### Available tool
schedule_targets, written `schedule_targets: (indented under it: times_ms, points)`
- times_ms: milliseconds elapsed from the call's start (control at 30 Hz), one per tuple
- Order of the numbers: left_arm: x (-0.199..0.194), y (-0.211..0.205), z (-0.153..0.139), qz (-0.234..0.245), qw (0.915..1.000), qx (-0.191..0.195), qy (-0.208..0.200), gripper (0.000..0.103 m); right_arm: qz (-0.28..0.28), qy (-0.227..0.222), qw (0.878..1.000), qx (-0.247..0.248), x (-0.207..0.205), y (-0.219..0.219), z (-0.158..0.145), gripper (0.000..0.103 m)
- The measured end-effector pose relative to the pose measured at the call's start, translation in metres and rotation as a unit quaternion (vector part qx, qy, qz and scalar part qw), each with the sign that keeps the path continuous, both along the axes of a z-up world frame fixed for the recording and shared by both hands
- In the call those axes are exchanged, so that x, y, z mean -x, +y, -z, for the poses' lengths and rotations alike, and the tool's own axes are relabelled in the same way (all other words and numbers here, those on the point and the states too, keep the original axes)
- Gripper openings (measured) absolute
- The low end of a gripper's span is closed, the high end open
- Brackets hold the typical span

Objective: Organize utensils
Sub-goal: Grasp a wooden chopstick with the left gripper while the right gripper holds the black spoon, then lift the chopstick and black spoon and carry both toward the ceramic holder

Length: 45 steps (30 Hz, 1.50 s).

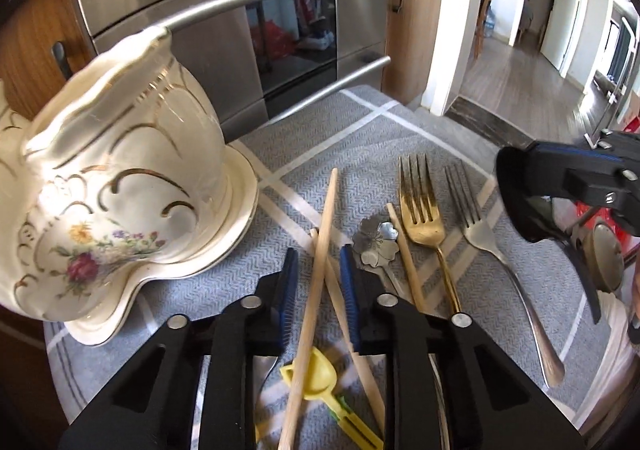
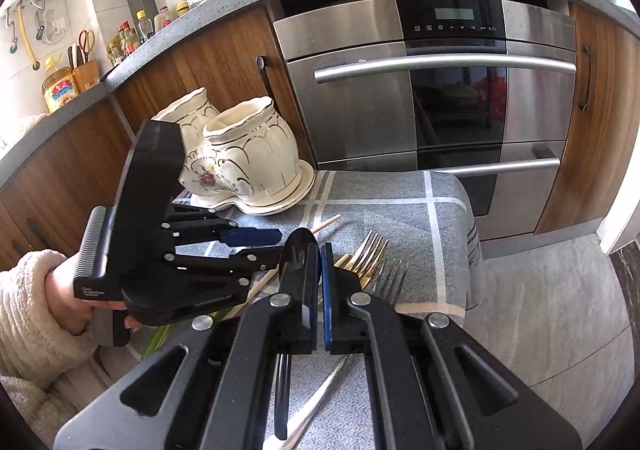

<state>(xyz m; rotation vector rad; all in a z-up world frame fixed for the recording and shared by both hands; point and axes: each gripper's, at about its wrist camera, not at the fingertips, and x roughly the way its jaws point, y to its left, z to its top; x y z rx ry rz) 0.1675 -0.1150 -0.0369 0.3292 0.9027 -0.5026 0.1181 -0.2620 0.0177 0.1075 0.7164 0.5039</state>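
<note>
Left wrist view – the left tool (image 1: pixel 320 262) points down at the grey checked cloth (image 1: pixel 360 129) covering the counter. Its blue pads stand a narrow gap apart, with two crossed wooden chopsticks (image 1: pixel 326 209) between them. Cloth shows between the left pad and the nearer stick, so the tool is not clamped on them. A third chopstick (image 1: pixel 404 250) lies just toward 2 o'clock of the tool, beside a flower-shaped spoon (image 1: pixel 374 242). Further toward 2 o'clock lie a gold fork (image 1: pixel 424 209) and then a silver fork (image 1: pixel 476 226), side by side, with their tines toward 12 o'clock. A small yellow scoop (image 1: pixel 316 374) lies under the tool body at 6 o'clock. At 9 to 10 o'clock stands the cream ceramic holder (image 1: pixel 120 177), painted with flowers, upright on its wavy saucer base. A steel oven (image 1: pixel 280 29) fills 12 o'clock.

From the right wrist, the right tool (image 2: pixel 320 254) is clenched, its pads together above the fork tines. A black spoon (image 2: pixel 298 250) shows against its left finger, and its handle runs back under the tool – whether it is pinched I cannot tell. At 9 o'clock a hand (image 2: pixel 68 290) in a fleecy cream sleeve grips the left tool's handle.
</note>
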Motion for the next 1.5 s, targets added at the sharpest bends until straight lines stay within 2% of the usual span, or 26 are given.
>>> schedule_targets:
  times_ms: [67, 233, 433, 633, 833, 1033, 1167, 1267, 1400, 1500]
  points:
    - [-0.001, -0.003, 0.001, 0.006, 1.0, -0.003, 0.004, 0.011, 0.001, -0.001, 1.0, -0.003, 0.0, -0.001, -0.001, 0.001]
    - [0.002, -0.005, -0.005, 0.014, 0.9998, 0.001, -0.011, 0.007, 0.004, -0.004, 1.0, -0.005, 0.001, -0.004, -0.004, 0.001]
    - [0.016, 0.01, -0.031, 0.009, 0.9983, 0.045, -0.037, 0.007, 0.016, -0.007, 1.0, -0.006, 0.004, -0.008, -0.008, 0.001]
    - [0.036, 0.034, -0.068, -0.002, 0.9919, 0.105, -0.071, 0.007, 0.023, -0.023, 0.999, -0.004, 0.008, -0.005, -0.017, 0.001]
    - [0.059, 0.063, -0.107, -0.019, 0.9805, 0.156, -0.118, 0.007, 0.026, -0.04, 0.999, -0.007, 0.004, 0.011, -0.032, 0.002]
    - [0.068, 0.102, -0.162, -0.043, 0.9635, 0.195, -0.178, 0.007, 0.033, -0.073, 0.997, -0.014, -0.019, 0.035, -0.057, 0.002]
    - [0.054, 0.126, -0.197, -0.07, 0.9526, 0.192, -0.226, 0.007, 0.042, -0.102, 0.994, -0.023, -0.042, 0.055, -0.078, 0.001]
    - [0.031, 0.14, -0.212, -0.097, 0.9459, 0.194, -0.241, 0.007, 0.047, -0.121, 0.991, -0.026, -0.06, 0.07, -0.09, 0.001]
    - [0.005, 0.152, -0.216, -0.126, 0.9378, 0.193, -0.26, 0.007, 0.054, -0.145, 0.988, -0.028, -0.085, 0.095, -0.101, 0.002]
    - [-0.016, 0.159, -0.215, -0.142, 0.9341, 0.204, -0.257, 0.007, 0.059, -0.153, 0.986, -0.025, -0.103, 0.111, -0.102, 0.002]
